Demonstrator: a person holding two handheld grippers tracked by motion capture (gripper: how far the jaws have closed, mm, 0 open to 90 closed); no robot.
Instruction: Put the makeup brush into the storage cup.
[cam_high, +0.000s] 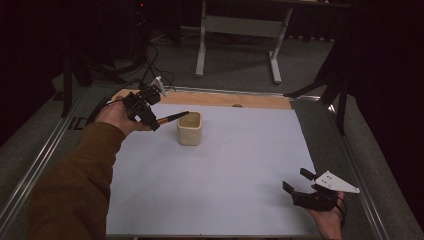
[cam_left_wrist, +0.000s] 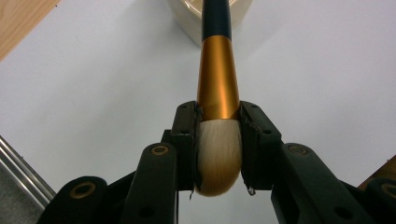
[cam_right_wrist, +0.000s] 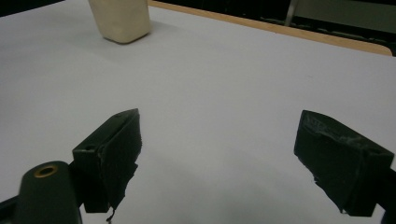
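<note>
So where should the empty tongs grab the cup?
Probably the rim of the cup, coming straight down with one jaw inside and one outside its near wall. It stands upright with its mouth open, and the right tongs are already open.

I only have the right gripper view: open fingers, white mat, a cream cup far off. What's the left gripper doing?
Observer: The left gripper is shut on a makeup brush, clamped at the bristle end where the gold ferrule starts.
Operator: Which way does the handle point?
Observer: Toward the cream cup; in the high view the dark handle tip sits at the cup's left rim, over the opening.
Operator: Is the brush inside the cup yet?
Observer: Cannot tell how deep; the left gripper view cuts the handle off at the cup's rim.
Operator: And my gripper relative to all that?
Observer: The right gripper sits near the mat's front right corner, well apart from the cup.
</note>
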